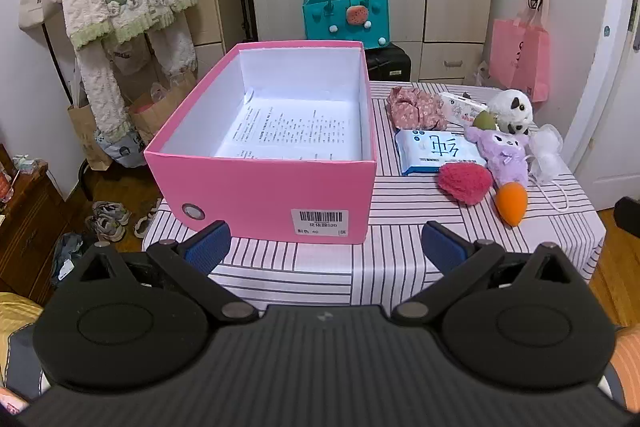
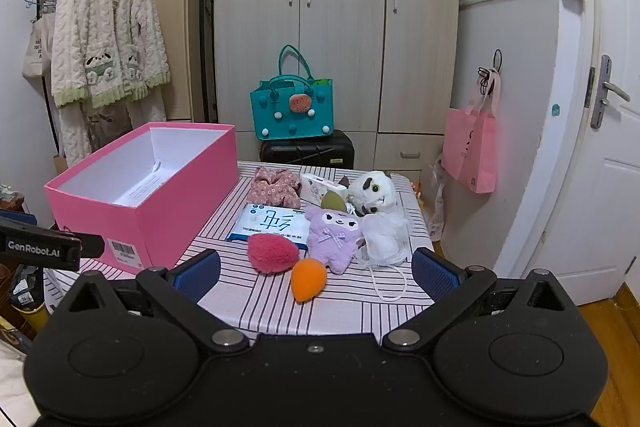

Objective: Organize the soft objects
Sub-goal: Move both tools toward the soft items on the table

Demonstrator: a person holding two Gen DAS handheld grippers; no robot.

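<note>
Right ahead of the right gripper (image 2: pixel 316 273) sits the orange sponge (image 2: pixel 307 279) — nearer than the left gripper (image 1: pixel 326 247) — both wide open, empty.

Box (image 2: pixel 132 211) at counter's (image 2: pixel 340 307) 9 o'clock, printed sheet (image 1: pixel 288 135) lying inside. Soft things clustered at 2 o'clock: wipes pack (image 2: pixel 272 223) central, cloth bundle (image 2: pixel 276 187) behind it, sponge (image 2: pixel 307 279) nearest, mask (image 2: pixel 384 239) rightmost.

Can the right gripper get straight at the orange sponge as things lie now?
Probably yes. The right gripper is open and empty, and the orange sponge lies just ahead on the striped table, apart from the red puff, with nothing in between.
</note>
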